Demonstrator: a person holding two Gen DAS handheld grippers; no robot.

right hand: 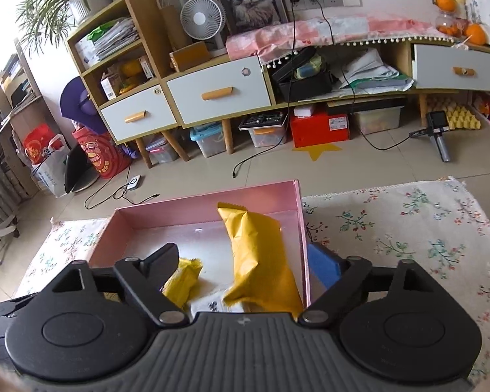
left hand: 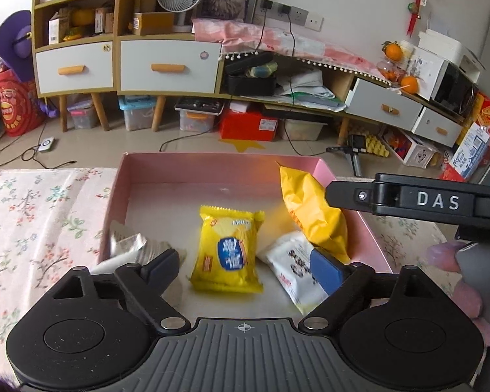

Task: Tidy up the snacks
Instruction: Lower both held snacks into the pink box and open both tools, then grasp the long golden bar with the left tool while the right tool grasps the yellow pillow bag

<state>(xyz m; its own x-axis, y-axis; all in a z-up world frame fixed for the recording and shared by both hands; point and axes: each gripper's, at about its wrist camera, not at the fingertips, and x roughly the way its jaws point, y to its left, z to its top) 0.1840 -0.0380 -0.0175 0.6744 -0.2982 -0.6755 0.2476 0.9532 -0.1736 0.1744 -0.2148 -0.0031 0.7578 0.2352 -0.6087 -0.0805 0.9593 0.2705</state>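
Both hand-held grippers, the left gripper [left hand: 245, 261] and right gripper [right hand: 246, 258], have jaws spread apart, holding nothing, above a pink box [left hand: 192, 166] on a flowered cloth [left hand: 32, 215]; four snack packets lie inside the box, including a yellow biscuit packet [left hand: 227, 250]

The right gripper [right hand: 245, 261] hangs open over the pink box [right hand: 192, 204], jaws empty. Inside, a tall yellow bag [right hand: 261, 254] leans at one o'clock; a small yellow packet [right hand: 183, 281] lies at eleven, a white packet [right hand: 212, 303] between.
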